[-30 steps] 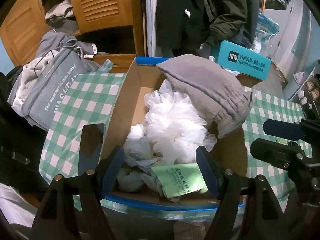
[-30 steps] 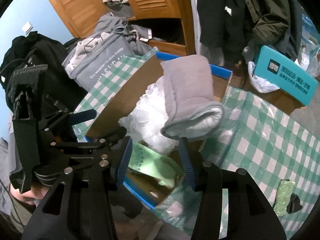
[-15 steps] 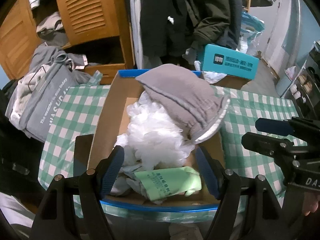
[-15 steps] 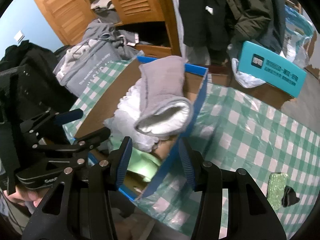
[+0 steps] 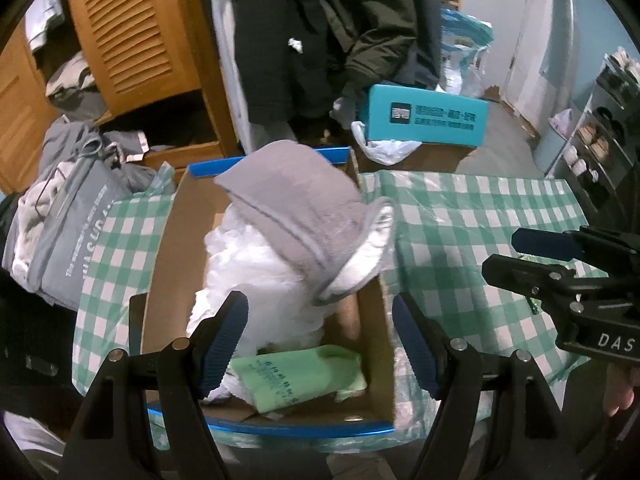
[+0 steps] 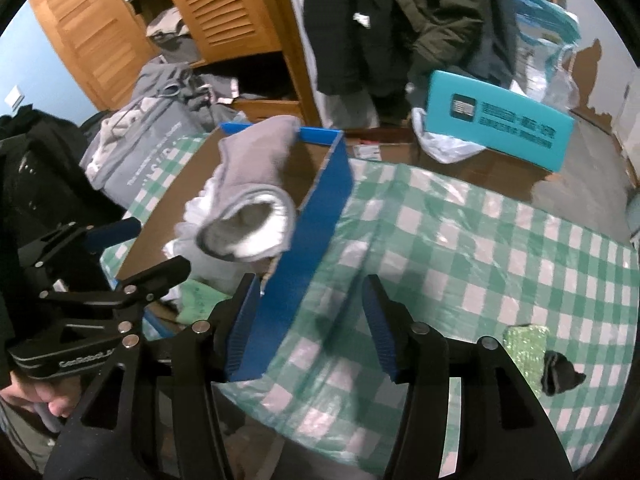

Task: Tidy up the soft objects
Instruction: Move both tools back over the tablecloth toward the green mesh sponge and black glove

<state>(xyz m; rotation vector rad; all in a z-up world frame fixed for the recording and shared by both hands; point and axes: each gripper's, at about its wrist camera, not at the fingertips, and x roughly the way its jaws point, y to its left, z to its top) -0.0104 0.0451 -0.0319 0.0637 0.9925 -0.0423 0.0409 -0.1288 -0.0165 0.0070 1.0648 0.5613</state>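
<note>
A blue-sided cardboard box [image 5: 372, 344] [image 6: 316, 216] stands on the green checked tablecloth [image 5: 472, 216] [image 6: 460, 240]. In it lie a grey fleece-lined garment [image 5: 296, 208] [image 6: 248, 184], a white mesh puff [image 5: 256, 264] and a pale green packet [image 5: 296, 376]. My left gripper [image 5: 320, 344] is open and empty, held over the near end of the box. My right gripper [image 6: 308, 324] is open and empty, just outside the box's right wall. A green sponge [image 6: 524, 344] and a small black item [image 6: 560, 376] lie on the cloth at the right.
A grey printed bag [image 5: 68, 236] [image 6: 148, 152] with clothes lies left of the box. A teal carton [image 5: 424, 116] [image 6: 500, 124] sits beyond the table on a brown box. Wooden louvred doors [image 5: 132, 36] and hanging dark coats [image 5: 360, 20] stand behind. A shelf rack [image 5: 600, 120] is at right.
Both grippers have drawn back and to the right of the box. The right gripper moved from over the box's near corner to outside its right wall. The box contents stay put.
</note>
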